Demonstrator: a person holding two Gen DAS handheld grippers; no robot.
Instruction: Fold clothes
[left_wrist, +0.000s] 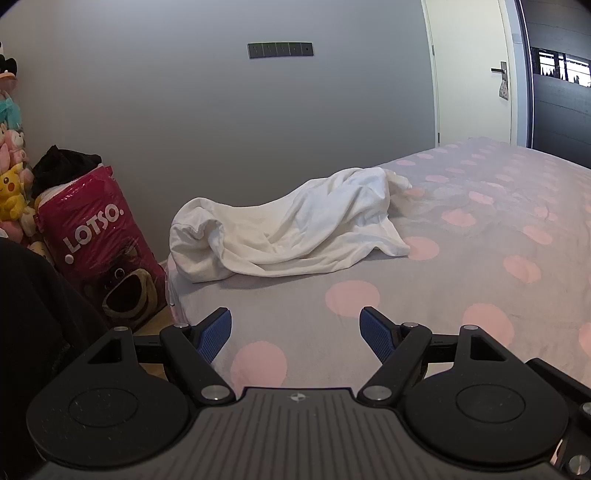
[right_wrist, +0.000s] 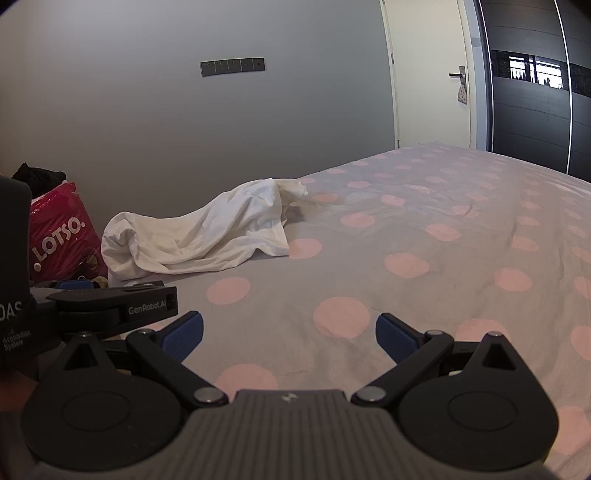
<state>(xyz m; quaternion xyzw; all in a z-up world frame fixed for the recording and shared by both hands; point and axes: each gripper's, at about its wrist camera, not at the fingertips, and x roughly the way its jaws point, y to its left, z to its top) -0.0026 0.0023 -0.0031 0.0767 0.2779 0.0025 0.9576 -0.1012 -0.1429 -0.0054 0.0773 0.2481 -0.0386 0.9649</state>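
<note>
- The white garment (left_wrist: 291, 225) lies crumpled on the bed (left_wrist: 461, 258), ahead of both claws near the far edge, apparently dropped, not spread.
- The left claw (left_wrist: 295, 334) and right claw (right_wrist: 290, 338) hover wide and empty, likely readied to reach.
- A red bag (left_wrist: 99, 243) stands left of them.

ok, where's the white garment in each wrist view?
Left wrist: white garment crumpled just left of centre, at the bed's far left edge.
Right wrist: white garment left of centre, same bed edge.
Shared landmark: pink LOTSO bag, on the garment's left in both.
</note>
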